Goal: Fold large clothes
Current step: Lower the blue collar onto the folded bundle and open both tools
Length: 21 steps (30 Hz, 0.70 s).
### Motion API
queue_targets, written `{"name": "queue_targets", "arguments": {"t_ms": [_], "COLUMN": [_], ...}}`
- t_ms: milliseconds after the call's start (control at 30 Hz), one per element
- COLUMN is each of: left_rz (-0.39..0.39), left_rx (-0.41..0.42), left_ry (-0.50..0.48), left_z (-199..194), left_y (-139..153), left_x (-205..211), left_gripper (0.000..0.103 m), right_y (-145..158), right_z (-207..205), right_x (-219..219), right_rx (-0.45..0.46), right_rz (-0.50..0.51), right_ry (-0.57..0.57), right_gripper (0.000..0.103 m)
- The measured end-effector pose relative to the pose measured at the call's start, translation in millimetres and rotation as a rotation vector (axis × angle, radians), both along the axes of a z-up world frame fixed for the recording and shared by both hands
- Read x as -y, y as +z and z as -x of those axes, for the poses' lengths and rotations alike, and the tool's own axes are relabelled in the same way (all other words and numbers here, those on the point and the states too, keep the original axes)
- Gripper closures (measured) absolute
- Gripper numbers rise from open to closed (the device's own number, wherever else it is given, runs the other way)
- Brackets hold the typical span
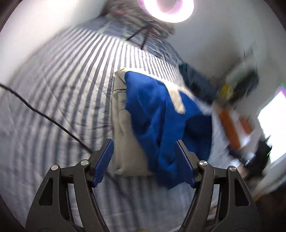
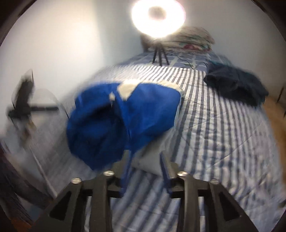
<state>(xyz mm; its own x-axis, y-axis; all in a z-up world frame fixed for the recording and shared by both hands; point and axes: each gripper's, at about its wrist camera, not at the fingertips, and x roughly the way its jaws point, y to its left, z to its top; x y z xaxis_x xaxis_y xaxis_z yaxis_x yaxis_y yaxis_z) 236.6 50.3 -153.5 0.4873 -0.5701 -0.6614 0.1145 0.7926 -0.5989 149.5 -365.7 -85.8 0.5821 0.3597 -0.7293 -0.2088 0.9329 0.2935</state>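
Observation:
A bright blue garment [image 1: 157, 114] lies crumpled over a folded beige garment [image 1: 123, 142] on the striped bed. My left gripper [image 1: 144, 144] is open just short of them, its fingers to either side of the beige fold and the blue cloth's near edge, holding nothing. In the right wrist view the blue garment [image 2: 114, 123] covers the beige piece [image 2: 152, 157], and my right gripper [image 2: 144, 157] is open close in front of them, empty. Both views are motion-blurred.
The striped bedspread [image 2: 214, 133] fills the bed. A dark navy garment [image 2: 236, 83] lies at the far right. A ring light on a tripod [image 2: 158, 16] and pillows [image 2: 193, 39] stand at the head. A black cable [image 1: 44, 116] crosses the bed.

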Motion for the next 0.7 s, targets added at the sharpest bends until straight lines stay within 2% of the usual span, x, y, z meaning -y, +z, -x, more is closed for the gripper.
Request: {"name": "queue_targets", "arguments": {"t_ms": [33,67,200,333,400,433,467,500,533,567,600,633,700], "left_rz": [0.056,0.105,0.201,0.200,0.205,0.188,0.167,0.154,0.182,0.210,0.256,0.264,0.211], "left_rx": [-0.033,-0.062,-0.162,-0.193,-0.201,-0.205,-0.204,-0.202,-0.201,-0.202,-0.200,-0.187,-0.173], "left_ry": [0.025,0.039,0.056,0.038,0.039,0.041,0.044,0.050,0.056,0.064,0.076,0.070,0.049], "left_z": [-6,-12,-30,-35,-38,-39,-38,-40,-38,-36,-30,-24,-16], "left_y": [-5,-10,-36,-50,-54,-56,-56,-57,-56,-55,-52,-48,-48], "left_x": [-3,-4,4,17,21,23,22,21,18,16,11,9,10], "left_gripper": [0.032,0.032,0.032,0.035,0.046,0.062,0.084,0.092,0.095,0.098,0.098,0.099,0.099], "right_y": [-2,-5,-31,-56,-70,-74,-77,-80,-82,-82,-78,-74,-64], "right_z": [-5,-10,-28,-39,-42,-43,-44,-45,-48,-48,-46,-46,-40], "right_x": [7,14,22,4,-7,-9,-12,-14,-17,-19,-19,-18,-13], "right_rx": [-0.017,-0.040,-0.125,-0.190,-0.220,-0.225,-0.224,-0.231,-0.248,-0.262,-0.250,-0.238,-0.218], "right_rz": [-0.077,-0.154,-0.371,-0.387,-0.386,-0.397,-0.414,-0.427,-0.435,-0.447,-0.461,-0.464,-0.488], "right_ry": [-0.026,-0.056,-0.108,-0.090,-0.084,-0.085,-0.084,-0.080,-0.070,-0.062,-0.053,-0.042,-0.020], "right_gripper": [0.047,0.045,0.045,0.046,0.046,0.047,0.050,0.064,0.086,0.094,0.097,0.099,0.100]}}
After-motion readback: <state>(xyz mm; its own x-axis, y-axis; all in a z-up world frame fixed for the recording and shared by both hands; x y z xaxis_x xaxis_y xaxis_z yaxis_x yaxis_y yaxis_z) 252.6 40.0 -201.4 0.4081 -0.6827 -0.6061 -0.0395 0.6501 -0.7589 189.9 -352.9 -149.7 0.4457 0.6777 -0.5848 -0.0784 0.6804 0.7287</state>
